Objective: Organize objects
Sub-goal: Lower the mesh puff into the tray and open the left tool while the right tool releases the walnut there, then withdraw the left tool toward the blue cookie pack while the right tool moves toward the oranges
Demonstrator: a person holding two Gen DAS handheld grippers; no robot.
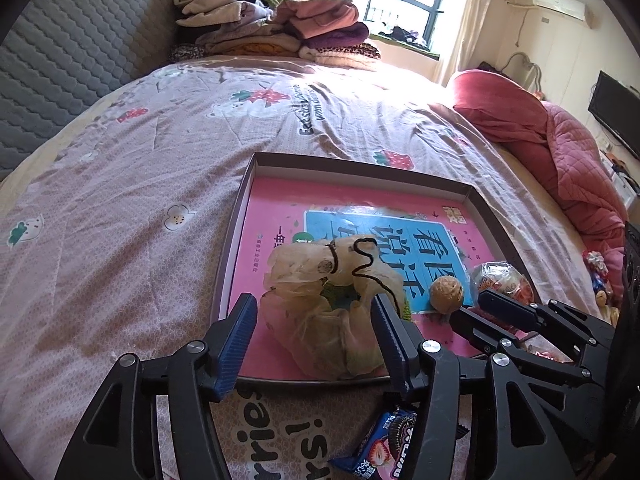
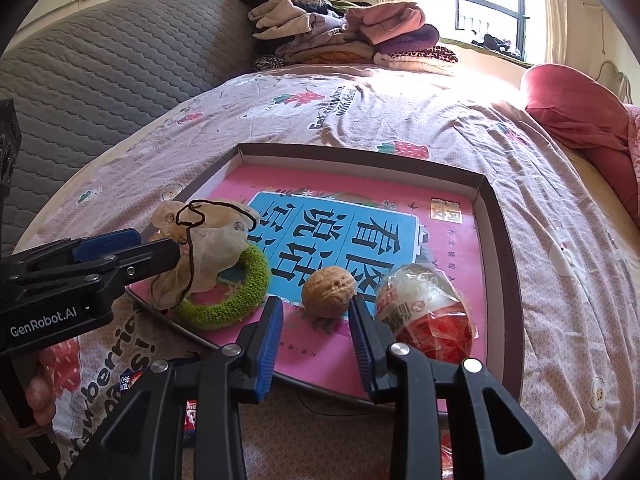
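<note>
Meanwhile, both claws hang released over the shallow box (image 2: 496, 216) on the bed (image 1: 120, 208): the left claw (image 1: 314, 334) straddles a cream mesh pouch (image 1: 320, 280), the right claw (image 2: 316, 338) faces a walnut (image 2: 329, 291) at its 12 o'clock.

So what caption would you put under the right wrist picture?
Open right hand-held gripper lined up on a walnut in a shallow box on a bed.

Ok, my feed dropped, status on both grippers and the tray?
Left gripper open around cloth bundle. Right gripper open, walnut between fingertips. Both in tray. Snack packet beside walnut.
</note>
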